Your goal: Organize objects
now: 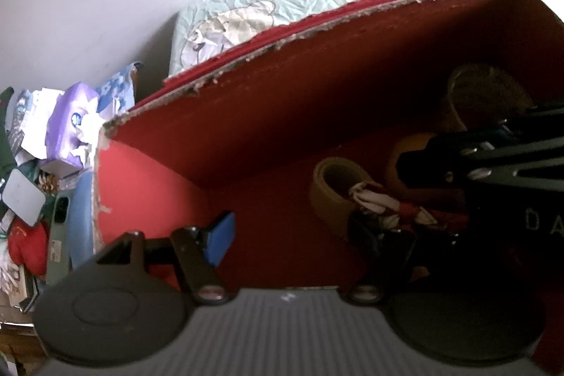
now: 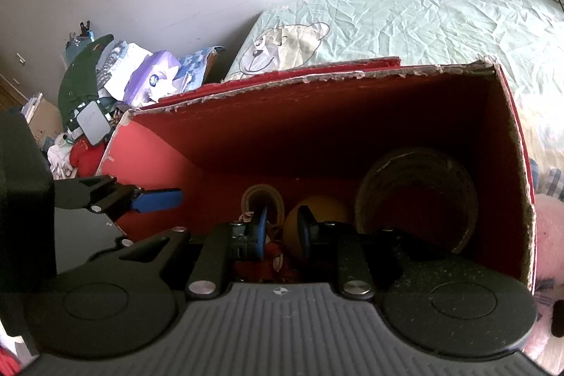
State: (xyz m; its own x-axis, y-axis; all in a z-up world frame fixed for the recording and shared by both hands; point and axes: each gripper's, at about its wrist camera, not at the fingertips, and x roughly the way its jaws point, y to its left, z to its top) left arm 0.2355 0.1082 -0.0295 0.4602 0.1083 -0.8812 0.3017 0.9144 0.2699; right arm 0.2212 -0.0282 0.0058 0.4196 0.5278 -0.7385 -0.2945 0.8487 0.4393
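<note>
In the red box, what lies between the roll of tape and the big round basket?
A yellow ball lies between the tape roll and the round basket, on the floor of the red box; the right wrist view shows it.

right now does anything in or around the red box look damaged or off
The red cardboard box has a ragged, torn top rim, with pale cardboard showing along the edge and at its left corner. The items inside look settled, nothing spilled.

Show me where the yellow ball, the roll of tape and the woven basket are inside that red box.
yellow ball [image 2: 319, 212]: right wrist view, its upper front surface.
roll of tape [image 1: 329, 196]: left wrist view, its outer band.
woven basket [image 2: 416, 196]: right wrist view, its inside wall.
</note>
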